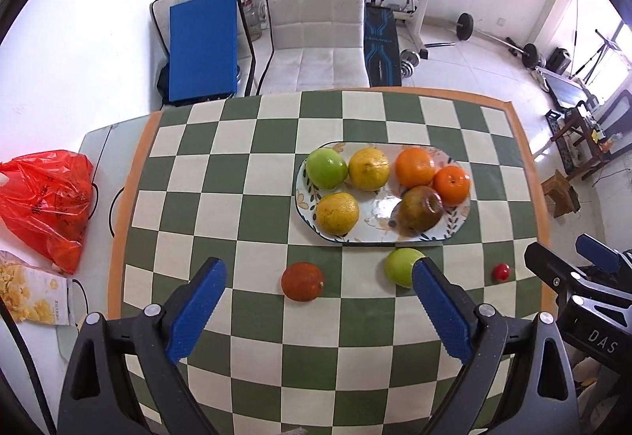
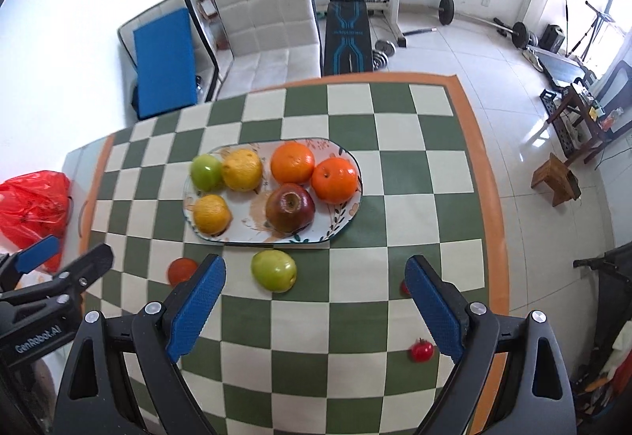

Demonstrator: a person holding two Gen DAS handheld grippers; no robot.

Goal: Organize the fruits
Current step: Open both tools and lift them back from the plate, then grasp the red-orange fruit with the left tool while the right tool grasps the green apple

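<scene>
Left wrist view: the left gripper [image 1: 320, 285] gapes wide and empty above a red-orange fruit [image 1: 302, 281] lying near the plate [image 1: 379, 235]; "DAS" shows on the right gripper [image 1: 572, 269].

Right wrist view: its fingers spread wide, empty, a green apple [image 2: 274, 270] beside the plate; "GenRobot.AI" is readable.

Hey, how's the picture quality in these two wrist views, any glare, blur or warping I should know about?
Left wrist view: sharp, strong fisheye bending the tablecloth squares, dark vignette in the corners, glare on the plate and blown-out window at right. Right wrist view: same warping, slight blur on the green apple on the plate, bright sheen on the floor. Both tongs are crisp.
</scene>
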